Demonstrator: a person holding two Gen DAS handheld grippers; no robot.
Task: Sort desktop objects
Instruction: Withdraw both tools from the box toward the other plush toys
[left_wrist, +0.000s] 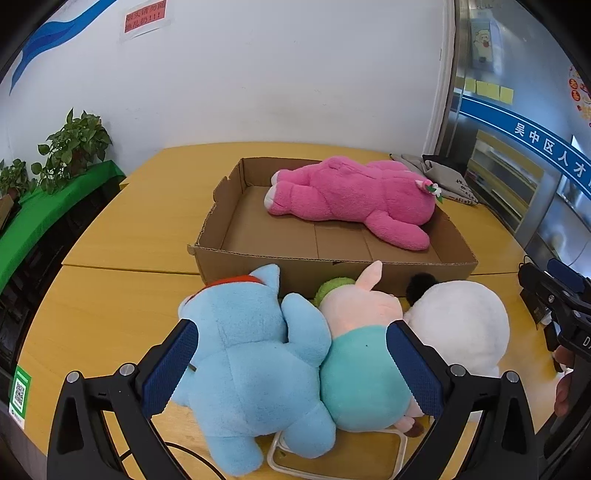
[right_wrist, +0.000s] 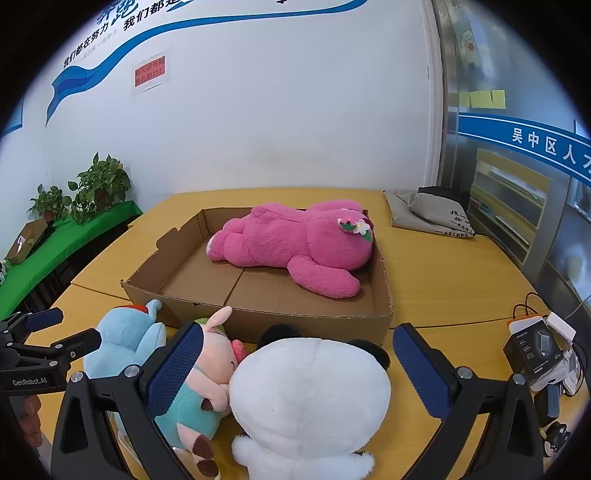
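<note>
A pink plush bear (left_wrist: 351, 195) (right_wrist: 291, 243) lies face down in the shallow cardboard box (left_wrist: 221, 206) (right_wrist: 162, 273). In front of the box, three soft toys lie side by side: a blue plush (left_wrist: 251, 362) (right_wrist: 122, 339), a pink pig in a teal shirt (left_wrist: 362, 332) (right_wrist: 207, 373), and a white panda (left_wrist: 461, 321) (right_wrist: 314, 398). My left gripper (left_wrist: 291, 365) is open over the blue plush and the pig. My right gripper (right_wrist: 299, 365) is open astride the panda's head. Neither holds anything.
The wooden table (left_wrist: 140, 229) carries a grey cloth bag (right_wrist: 432, 214) at the back right and a black charger box with cables (right_wrist: 535, 350) at the right edge. A white tray (left_wrist: 332, 454) lies under the toys. Potted plants (left_wrist: 74, 147) stand on a green shelf at left.
</note>
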